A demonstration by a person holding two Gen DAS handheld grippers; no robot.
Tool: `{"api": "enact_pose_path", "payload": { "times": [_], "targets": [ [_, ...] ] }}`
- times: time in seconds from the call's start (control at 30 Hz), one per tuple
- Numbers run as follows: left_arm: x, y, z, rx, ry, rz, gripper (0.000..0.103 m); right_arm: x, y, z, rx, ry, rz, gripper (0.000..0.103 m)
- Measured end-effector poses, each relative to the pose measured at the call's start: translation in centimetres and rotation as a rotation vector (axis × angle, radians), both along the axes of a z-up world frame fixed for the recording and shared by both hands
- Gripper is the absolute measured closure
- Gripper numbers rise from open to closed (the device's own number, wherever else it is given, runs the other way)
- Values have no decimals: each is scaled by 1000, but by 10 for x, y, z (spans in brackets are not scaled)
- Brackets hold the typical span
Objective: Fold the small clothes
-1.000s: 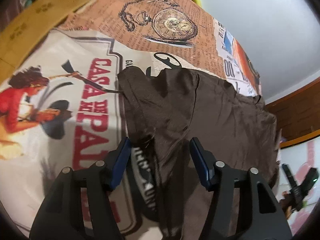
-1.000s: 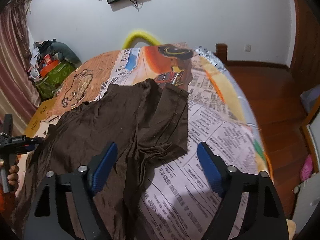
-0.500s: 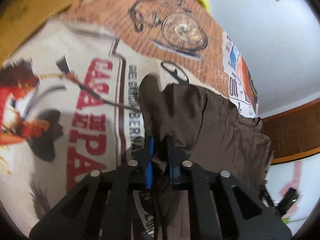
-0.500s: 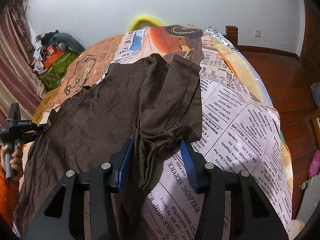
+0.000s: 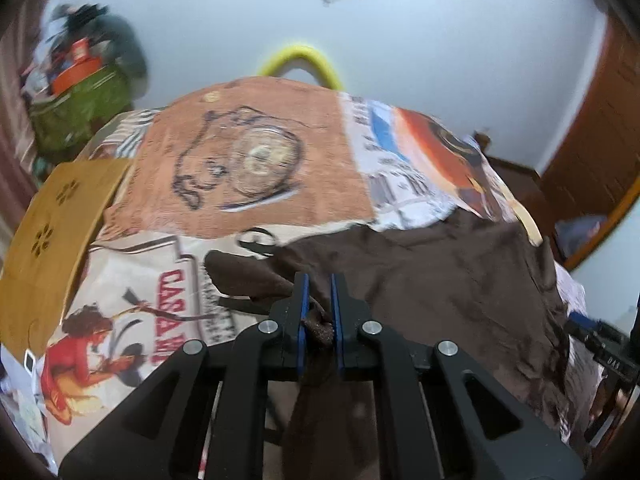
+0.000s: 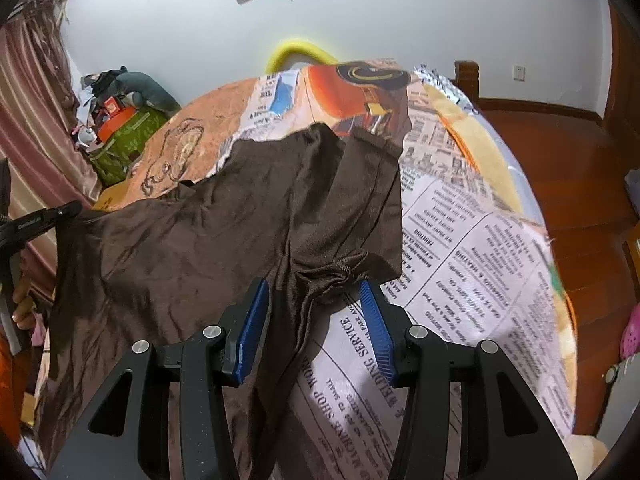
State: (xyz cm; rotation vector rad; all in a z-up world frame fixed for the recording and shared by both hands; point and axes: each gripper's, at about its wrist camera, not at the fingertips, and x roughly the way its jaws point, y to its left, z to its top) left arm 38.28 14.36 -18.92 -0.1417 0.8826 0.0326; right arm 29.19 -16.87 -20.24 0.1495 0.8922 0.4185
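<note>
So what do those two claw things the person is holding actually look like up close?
Both look alike. The left gripper and right gripper have chunky matte black plastic frames with triangular cut-outs and round silver bolt heads at the joints. The jaws are lined with ribbed blue pads. No cables show on them. An orange sleeve peeks in at the edge.

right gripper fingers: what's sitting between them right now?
In the right wrist view, the right gripper is open, with a bunched hem fold of the brown garment between its fingers, over the printed bedspread.
</note>
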Motion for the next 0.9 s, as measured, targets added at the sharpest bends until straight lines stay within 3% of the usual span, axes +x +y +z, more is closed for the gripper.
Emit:
{"api": "enact_pose_path", "payload": {
  "times": [0.3, 0.43, 0.5, 0.6, 0.77, 0.9],
  "targets": [
    [10, -59, -68, -17, 214, -140, 93, -9, -5, 10, -38, -50, 19, 59],
    [1, -62, -63, -30, 214, -151, 83, -14, -6, 10, -53, -55, 23, 59],
    [-6, -58, -53, -36, 211, -163, 62, -15, -6, 10, -53, -55, 26, 59],
    [-22, -49, -32, 5, 150, -148, 40, -14, -4, 10, -51, -59, 32, 59],
    [-36, -10, -10, -6, 94, -87, 38, -15, 2, 11, -38, -67, 43, 59],
    [-32, 32, -15, -45, 101, 14, 36, -15, 10, 11, -44, -74, 52, 59]
  ]
}}
